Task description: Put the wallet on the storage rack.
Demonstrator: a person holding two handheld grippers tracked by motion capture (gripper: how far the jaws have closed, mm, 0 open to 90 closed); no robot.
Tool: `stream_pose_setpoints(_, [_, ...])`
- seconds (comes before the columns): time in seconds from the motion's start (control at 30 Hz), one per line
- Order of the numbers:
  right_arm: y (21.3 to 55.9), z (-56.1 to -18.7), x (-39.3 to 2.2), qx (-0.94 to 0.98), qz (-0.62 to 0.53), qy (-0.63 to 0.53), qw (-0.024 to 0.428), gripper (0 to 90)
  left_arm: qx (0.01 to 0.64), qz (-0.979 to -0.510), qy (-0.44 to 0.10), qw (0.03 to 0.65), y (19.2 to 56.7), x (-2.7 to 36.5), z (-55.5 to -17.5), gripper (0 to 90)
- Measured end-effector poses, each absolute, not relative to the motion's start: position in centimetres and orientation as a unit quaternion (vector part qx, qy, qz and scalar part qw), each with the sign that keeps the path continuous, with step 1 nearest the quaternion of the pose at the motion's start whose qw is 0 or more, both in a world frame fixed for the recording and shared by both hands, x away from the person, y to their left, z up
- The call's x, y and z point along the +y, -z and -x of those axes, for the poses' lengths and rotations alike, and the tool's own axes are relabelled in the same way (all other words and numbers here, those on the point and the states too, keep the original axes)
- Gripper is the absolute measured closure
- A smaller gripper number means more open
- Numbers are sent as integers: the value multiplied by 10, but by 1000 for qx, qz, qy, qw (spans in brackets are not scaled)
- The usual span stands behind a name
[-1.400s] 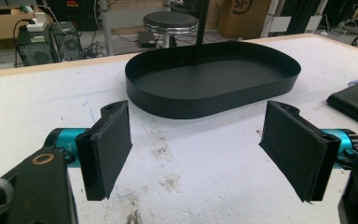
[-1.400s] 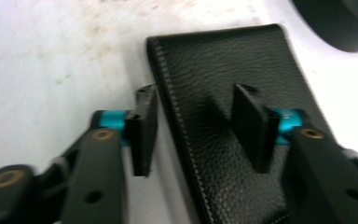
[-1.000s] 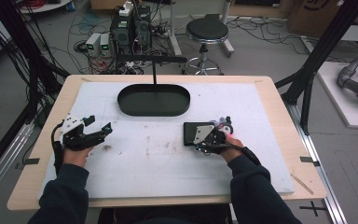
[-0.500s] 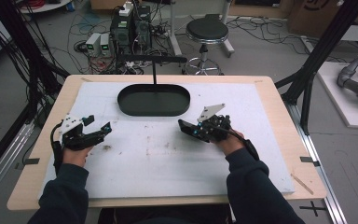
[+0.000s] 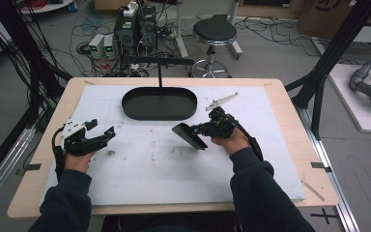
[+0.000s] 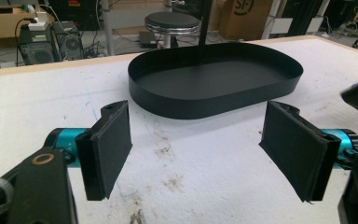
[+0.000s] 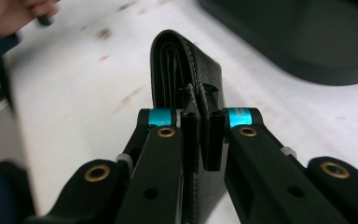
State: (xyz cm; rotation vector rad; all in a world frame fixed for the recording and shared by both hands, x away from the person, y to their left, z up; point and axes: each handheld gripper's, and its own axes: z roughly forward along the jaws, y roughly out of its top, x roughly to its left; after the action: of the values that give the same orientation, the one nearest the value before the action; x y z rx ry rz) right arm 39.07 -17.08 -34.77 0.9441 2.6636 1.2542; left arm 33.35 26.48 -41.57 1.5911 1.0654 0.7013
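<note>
My right gripper point(image 5: 204, 129) is shut on a black leather wallet point(image 5: 188, 136), which hangs tilted just above the white mat, right of centre. In the right gripper view the wallet point(image 7: 186, 70) stands on edge, folded, with both jaws clamped on its near end point(image 7: 201, 135). A black oval tray point(image 5: 159, 104) sits at the back middle of the mat, a short way behind the wallet. My left gripper point(image 5: 101, 131) rests open at the left of the mat; its pads point(image 6: 109, 147) stand wide apart with nothing between them, facing the tray point(image 6: 214, 81).
The white mat point(image 5: 140, 183) covers a wooden table point(image 5: 290, 116). A thin black post point(image 5: 160, 77) rises behind the tray. Dirt stains mark the mat's middle point(image 5: 176, 152). A stool point(image 5: 214, 34), cables and electronics lie on the floor beyond.
My right gripper has lifted the wallet off the mat, turned it on edge and carried it left and toward the tray. The left gripper has stayed put.
</note>
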Motion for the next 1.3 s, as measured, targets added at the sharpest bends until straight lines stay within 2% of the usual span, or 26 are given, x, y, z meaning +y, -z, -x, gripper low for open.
stream_pose_setpoints(0.1, [350, -406, -171, 854, -328, -394, 83, 890, 446, -665, -293, 523, 416, 265, -334, 240])
stream_pose_setpoints(0.23, [354, -416, -170, 850, -342, -386, 104, 890, 446, -664, -292, 524, 416, 265, -334, 240])
stream_pose_setpoints(0.33, [358, -421, -161, 859, -331, -363, 143, 891, 446, -664, -292, 524, 416, 265, -334, 240])
stream_pose_setpoints(0.4, [358, -422, -158, 863, -327, -355, 151, 892, 446, -665, -292, 523, 416, 265, -334, 240])
stream_pose_setpoints(0.7, [336, -409, -159, 870, -304, -369, 122, 897, 446, -662, -292, 526, 416, 265, -334, 240])
stream_pose_setpoints(0.8, [333, -402, -164, 872, -304, -371, 95, 897, 446, -663, -291, 527, 416, 265, -334, 240])
stream_pose_setpoints(1.17, [351, -421, -169, 876, -330, -338, 100, 894, 447, -662, -292, 526, 416, 266, -334, 240])
stream_pose_setpoints(1.27, [351, -420, -170, 876, -328, -339, 103, 844, 447, -663, -292, 525, 416, 266, -334, 240])
stream_pose_setpoints(1.3, [350, -420, -171, 874, -328, -343, 103, 749, 446, -663, -293, 525, 416, 266, -334, 240])
